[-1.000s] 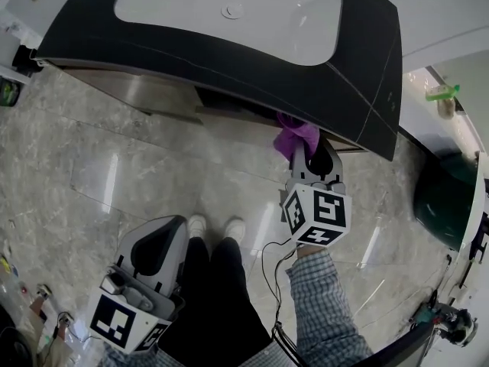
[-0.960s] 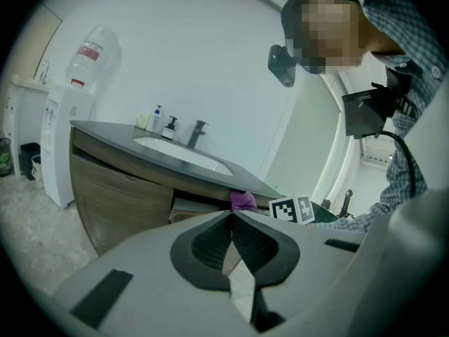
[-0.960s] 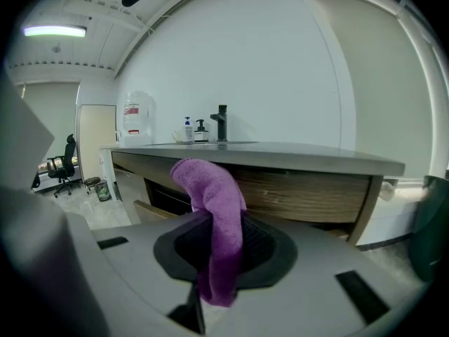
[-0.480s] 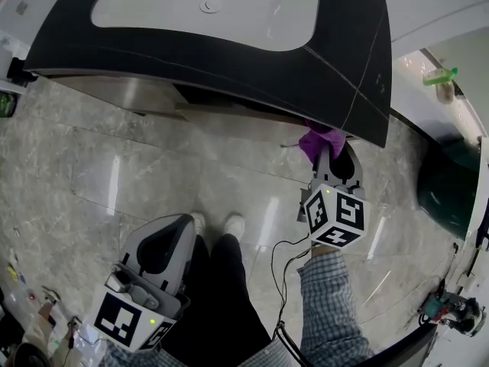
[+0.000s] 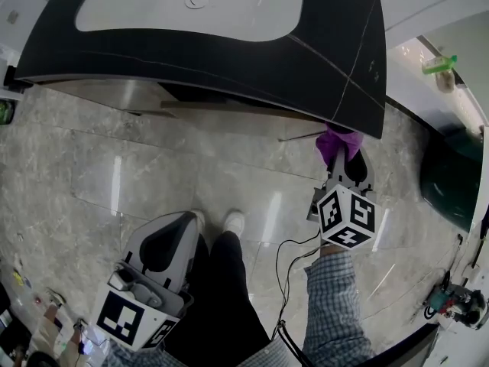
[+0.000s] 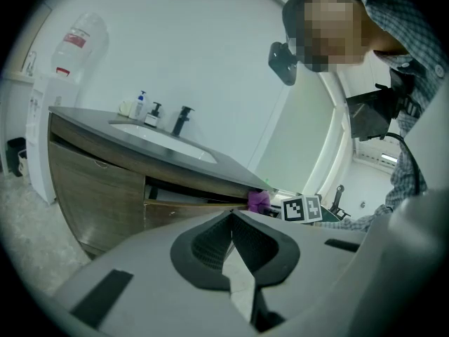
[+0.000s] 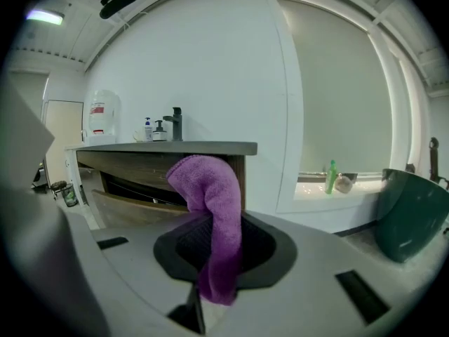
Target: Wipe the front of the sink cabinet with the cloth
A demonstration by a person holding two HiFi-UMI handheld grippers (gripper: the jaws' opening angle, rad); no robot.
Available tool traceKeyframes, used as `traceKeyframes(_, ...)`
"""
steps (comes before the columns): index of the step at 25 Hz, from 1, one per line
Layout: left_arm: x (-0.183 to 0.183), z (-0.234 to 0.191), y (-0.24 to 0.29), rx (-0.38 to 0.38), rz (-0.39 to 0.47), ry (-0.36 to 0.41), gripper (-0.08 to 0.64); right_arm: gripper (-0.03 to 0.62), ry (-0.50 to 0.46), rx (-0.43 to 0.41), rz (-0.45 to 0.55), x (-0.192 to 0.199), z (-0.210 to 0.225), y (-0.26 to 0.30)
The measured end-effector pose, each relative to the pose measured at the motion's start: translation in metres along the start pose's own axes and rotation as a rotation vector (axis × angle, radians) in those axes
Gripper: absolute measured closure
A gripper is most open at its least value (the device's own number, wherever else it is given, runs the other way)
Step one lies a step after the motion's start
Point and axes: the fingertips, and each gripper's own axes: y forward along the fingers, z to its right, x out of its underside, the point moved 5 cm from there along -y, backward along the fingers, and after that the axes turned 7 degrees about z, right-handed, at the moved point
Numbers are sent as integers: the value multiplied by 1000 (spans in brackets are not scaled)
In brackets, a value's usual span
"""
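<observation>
The purple cloth (image 7: 214,209) is clamped in the jaws of the right gripper (image 5: 344,153) at the sink cabinet's (image 5: 107,94) right corner, at 2 o'clock in the head view, while the left gripper (image 5: 163,245), at 7 o'clock, is seen with jaws together, empty.

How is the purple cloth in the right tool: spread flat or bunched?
Bunched. The purple microfibre cloth is clamped in the right tool, humped over its jaws with an end trailing down.

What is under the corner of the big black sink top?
The fluffy purple cloth, pinched in the right gripper, pokes under it near the wooden cabinet front. From above, the black top hides the cloth's tip.
</observation>
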Motion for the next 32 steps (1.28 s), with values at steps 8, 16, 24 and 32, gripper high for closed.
traceKeyframes(8, 8, 1, 8, 10, -27, -8, 549, 515, 55, 90, -30, 18, 32, -11)
traceKeyframes(16, 11, -4, 13, 17, -27, -9, 549, 515, 106, 219, -53, 39, 63, -21)
traceKeyframes(24, 17, -18, 6, -7, -28, -26, 549, 515, 77, 171, -41, 46, 28, -1)
traceKeyframes(32, 20, -38, -10, -49, -17, -49, 549, 515, 53, 115, -16, 41, -12, 12)
